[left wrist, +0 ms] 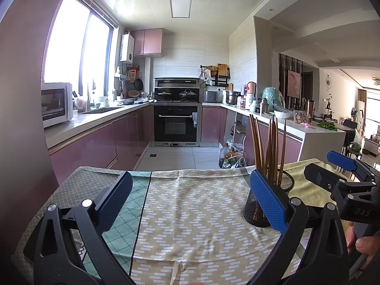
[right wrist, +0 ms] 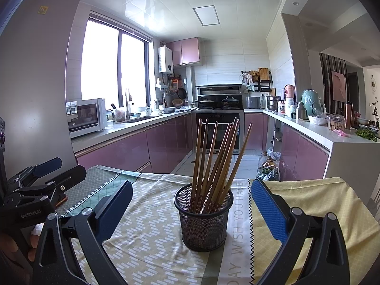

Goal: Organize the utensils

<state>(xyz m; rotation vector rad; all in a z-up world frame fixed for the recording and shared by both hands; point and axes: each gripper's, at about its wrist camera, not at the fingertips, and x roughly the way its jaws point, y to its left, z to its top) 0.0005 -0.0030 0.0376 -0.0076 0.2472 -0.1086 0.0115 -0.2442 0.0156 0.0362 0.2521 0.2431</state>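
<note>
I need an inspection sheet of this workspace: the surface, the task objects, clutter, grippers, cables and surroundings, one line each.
Surface: table under a patterned tablecloth, slightly wrinkled.
Job's things: black mesh holder upright on the cloth, wooden chopsticks standing in it, leaning apart.
Clutter: nothing seen on the cloth besides the holder.
Grippers: left hand-held gripper open, empty; right hand-held gripper open, empty, holder ahead between its fingers, not touched.
Cables: nothing seen.
Surroundings: kitchen with pink cabinets, microwave, built-in oven, crowded right counter.
</note>
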